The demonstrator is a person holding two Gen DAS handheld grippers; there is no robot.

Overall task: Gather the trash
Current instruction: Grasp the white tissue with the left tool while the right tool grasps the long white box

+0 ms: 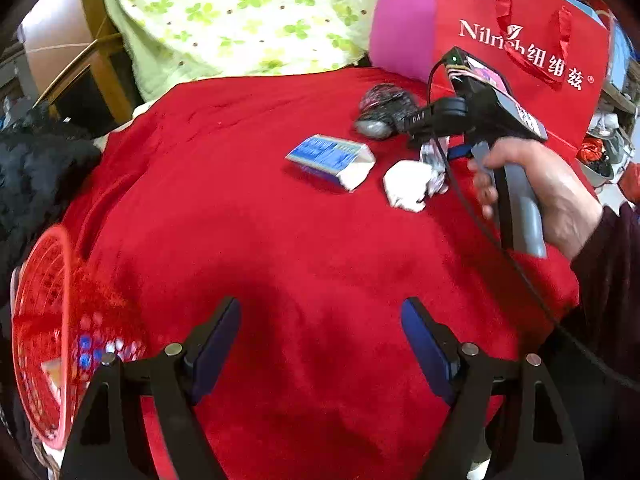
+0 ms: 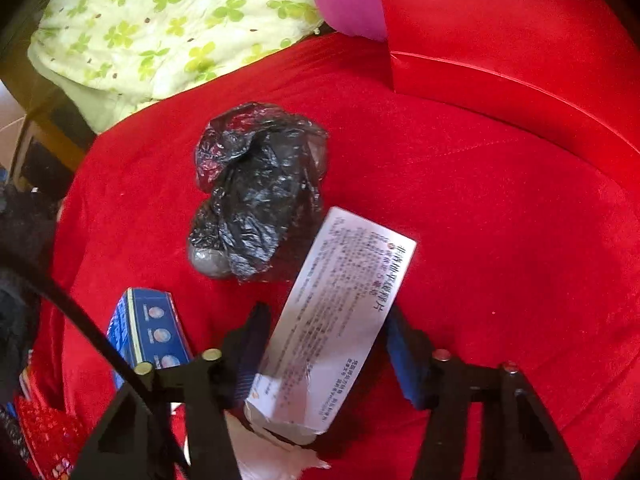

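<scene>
Trash lies on a red cloth point(image 1: 280, 220): a blue and white box point(image 1: 332, 158), a crumpled white tissue point(image 1: 410, 186), a crumpled black plastic bag point(image 1: 382, 110). A red mesh basket point(image 1: 48, 328) with items inside stands at the left. My left gripper point(image 1: 320, 344) is open and empty above bare cloth. My right gripper point(image 2: 326, 354) straddles a white printed medicine box point(image 2: 332, 320); its jaws are apart, around the box, and contact is unclear. The black bag point(image 2: 256, 188) lies just beyond it, the blue box point(image 2: 148, 332) to its left, the tissue point(image 2: 272, 456) below.
A red paper shopping bag point(image 1: 520, 40) stands at the back right, a pink cushion point(image 1: 400, 20) beside it. A green-patterned quilt point(image 1: 240, 12) lies at the back. A dark garment point(image 1: 36, 176) sits at the left edge. A black cable point(image 2: 80, 320) crosses the right wrist view.
</scene>
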